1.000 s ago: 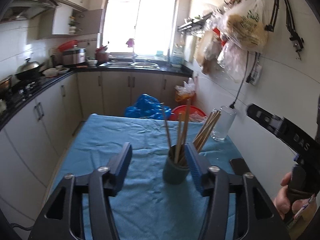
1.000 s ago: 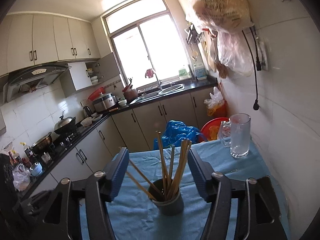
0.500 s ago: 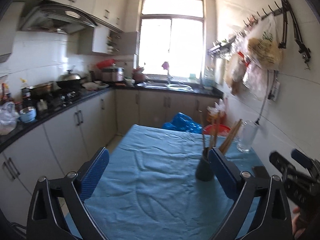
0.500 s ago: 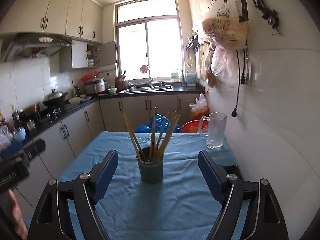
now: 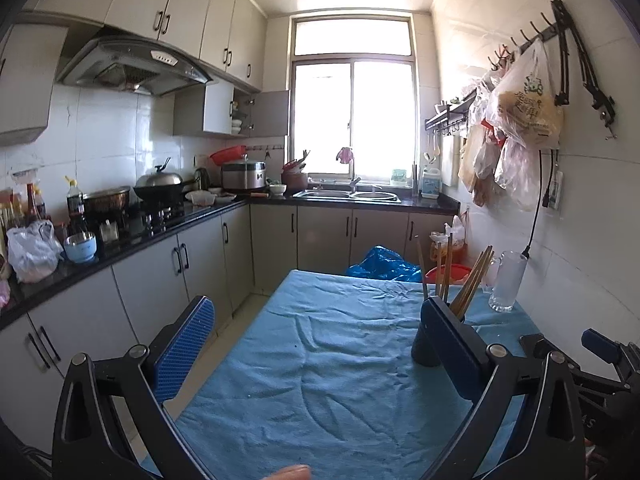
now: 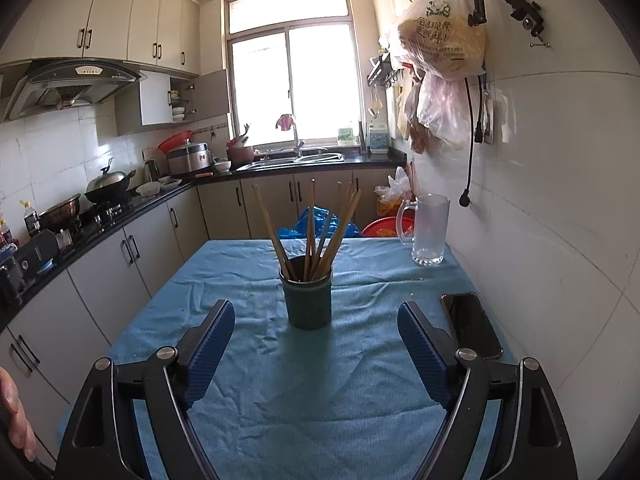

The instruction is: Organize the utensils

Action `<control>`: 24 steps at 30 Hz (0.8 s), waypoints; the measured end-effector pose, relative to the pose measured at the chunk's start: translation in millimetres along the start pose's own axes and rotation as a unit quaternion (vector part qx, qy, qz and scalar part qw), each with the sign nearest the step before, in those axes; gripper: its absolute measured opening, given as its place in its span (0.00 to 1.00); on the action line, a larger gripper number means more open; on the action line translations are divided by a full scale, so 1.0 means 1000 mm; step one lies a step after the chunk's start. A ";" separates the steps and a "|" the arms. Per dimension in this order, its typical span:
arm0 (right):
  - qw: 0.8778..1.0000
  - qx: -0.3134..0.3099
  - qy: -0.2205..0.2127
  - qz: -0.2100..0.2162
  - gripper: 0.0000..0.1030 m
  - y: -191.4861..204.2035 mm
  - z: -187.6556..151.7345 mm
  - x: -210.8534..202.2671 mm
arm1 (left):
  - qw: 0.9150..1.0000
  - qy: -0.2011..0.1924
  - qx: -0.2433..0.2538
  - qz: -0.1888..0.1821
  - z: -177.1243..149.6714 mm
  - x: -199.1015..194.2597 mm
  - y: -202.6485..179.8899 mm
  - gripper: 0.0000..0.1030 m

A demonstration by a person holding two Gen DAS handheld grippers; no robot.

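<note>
A dark green cup (image 6: 307, 298) stands upright on the blue tablecloth (image 6: 248, 276) and holds several wooden chopsticks (image 6: 320, 232). My right gripper (image 6: 314, 350) is open and empty, a short way in front of the cup. My left gripper (image 5: 316, 336) is open and empty over the cloth. In the left wrist view the cup (image 5: 423, 346) is partly hidden behind the right finger, with the chopsticks (image 5: 468, 280) sticking up above it. The right gripper shows at the right edge of the left wrist view (image 5: 600, 354).
A glass mug (image 6: 429, 229) stands at the table's far right by the wall. A black phone (image 6: 471, 324) lies on the cloth right of the cup. Kitchen counter and cabinets (image 5: 120, 272) run along the left. Bags (image 6: 440, 44) hang on the right wall.
Both grippers have pulled back from the cup and opened wider. The cup with chopsticks now stands farther away in both views.
</note>
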State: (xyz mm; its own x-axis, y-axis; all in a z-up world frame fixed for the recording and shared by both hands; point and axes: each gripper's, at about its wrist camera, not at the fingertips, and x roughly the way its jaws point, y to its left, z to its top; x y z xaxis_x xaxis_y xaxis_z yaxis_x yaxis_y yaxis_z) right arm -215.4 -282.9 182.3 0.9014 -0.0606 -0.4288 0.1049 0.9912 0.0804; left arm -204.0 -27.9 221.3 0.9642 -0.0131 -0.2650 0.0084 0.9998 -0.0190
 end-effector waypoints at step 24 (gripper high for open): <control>0.998 0.013 0.065 -0.002 0.87 -0.002 -0.031 0.041 | 0.998 0.050 0.031 -0.022 -0.030 0.030 -0.014 1.00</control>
State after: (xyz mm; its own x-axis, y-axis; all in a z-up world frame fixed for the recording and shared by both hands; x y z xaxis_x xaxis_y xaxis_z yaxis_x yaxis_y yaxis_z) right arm -192.2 -283.7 136.6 0.8393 -0.0474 -0.5417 0.1213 0.9874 0.1015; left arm -183.5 -43.2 184.6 0.9314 -0.0553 -0.3598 0.0695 0.9972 0.0266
